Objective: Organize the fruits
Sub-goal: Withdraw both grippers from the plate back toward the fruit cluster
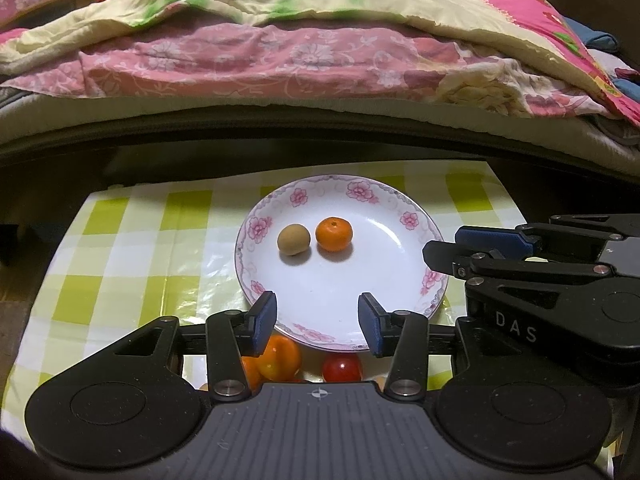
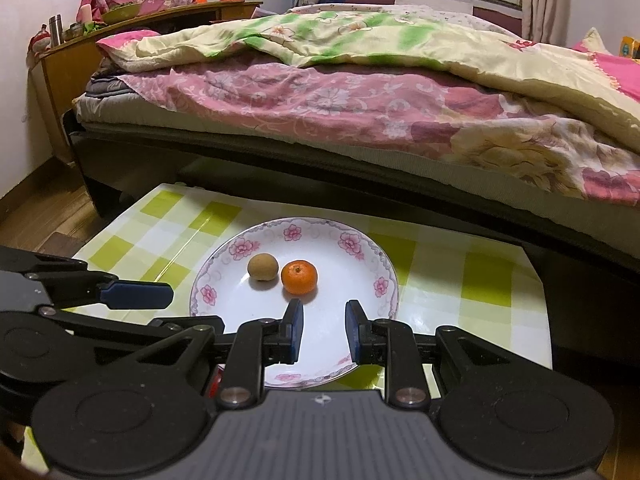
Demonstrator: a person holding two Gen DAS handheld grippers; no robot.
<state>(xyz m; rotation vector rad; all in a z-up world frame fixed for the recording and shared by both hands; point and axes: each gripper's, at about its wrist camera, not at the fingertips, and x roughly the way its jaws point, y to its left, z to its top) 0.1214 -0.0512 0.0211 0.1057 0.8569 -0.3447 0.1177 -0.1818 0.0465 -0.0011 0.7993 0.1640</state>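
Resting beyond right gripper (image 2: 322, 330) — mandarin (image 2: 299, 277)

White capital letters "DAS" appear on the black body of the right gripper (image 1: 460, 254), seen from the left wrist camera; no other text is legible.

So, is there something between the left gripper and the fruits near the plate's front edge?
Nothing visible. The left gripper hangs open above the orange fruit and the red fruit, which lie just before the plate. Only its own body hides part of them.
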